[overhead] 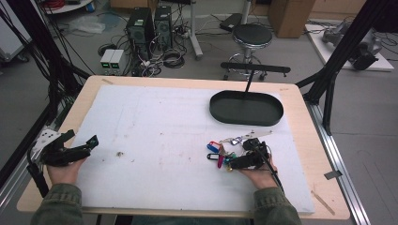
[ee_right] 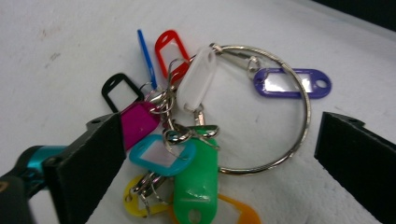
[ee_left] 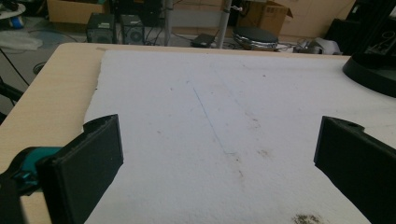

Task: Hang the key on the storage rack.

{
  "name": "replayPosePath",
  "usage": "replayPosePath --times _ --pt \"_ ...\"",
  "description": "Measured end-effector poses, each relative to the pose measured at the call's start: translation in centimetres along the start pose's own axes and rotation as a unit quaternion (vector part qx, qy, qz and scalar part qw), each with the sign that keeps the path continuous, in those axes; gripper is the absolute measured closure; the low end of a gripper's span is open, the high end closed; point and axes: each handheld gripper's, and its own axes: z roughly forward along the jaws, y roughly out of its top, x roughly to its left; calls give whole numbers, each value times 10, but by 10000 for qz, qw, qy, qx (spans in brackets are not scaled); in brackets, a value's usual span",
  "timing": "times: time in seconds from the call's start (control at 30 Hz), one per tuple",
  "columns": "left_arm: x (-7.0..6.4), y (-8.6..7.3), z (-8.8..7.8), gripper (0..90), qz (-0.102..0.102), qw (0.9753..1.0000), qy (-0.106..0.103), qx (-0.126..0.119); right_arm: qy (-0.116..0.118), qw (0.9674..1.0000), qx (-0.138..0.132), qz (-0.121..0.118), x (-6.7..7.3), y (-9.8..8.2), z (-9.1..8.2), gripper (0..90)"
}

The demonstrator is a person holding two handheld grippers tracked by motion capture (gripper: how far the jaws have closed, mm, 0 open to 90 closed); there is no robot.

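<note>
A large metal key ring lies on the white mat, carrying several plastic key tags: white, purple, red, black, magenta, blue, green and yellow. In the high view this bunch of tags sits right of the mat's middle. My right gripper is open, with a jaw on either side of the bunch and touching none of it; the high view has it just right of the tags. My left gripper is held open and empty over the mat's left edge.
A black oval tray stands on the mat at the back right, with a black stand post rising behind it. The wooden table ends close to both hands. Small dirt specks mark the mat.
</note>
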Motion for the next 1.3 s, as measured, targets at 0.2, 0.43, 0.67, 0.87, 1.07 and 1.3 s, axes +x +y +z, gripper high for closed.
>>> replayPosePath --times 0.2,0.43,0.67,0.87,1.07,1.3 --pt "0 0 0 17 3 10000 6 -9 179 9997 172 22 5 1 5 72" --pt "0 0 0 17 -2 10000 7 -6 344 9986 371 -145 8 1 10 309" --pt "0 0 0 17 9 10000 7 -8 273 9990 318 -139 9 3 6 690" --pt "0 0 0 17 8 10000 4 -9 121 9991 286 -274 15 3 5 710" --pt "0 0 0 17 3 10000 15 -13 196 9995 98 -208 13 5 -3 794" --pt "0 0 0 17 12 10000 0 -2 210 9994 -28 -256 16 6 -7 805"
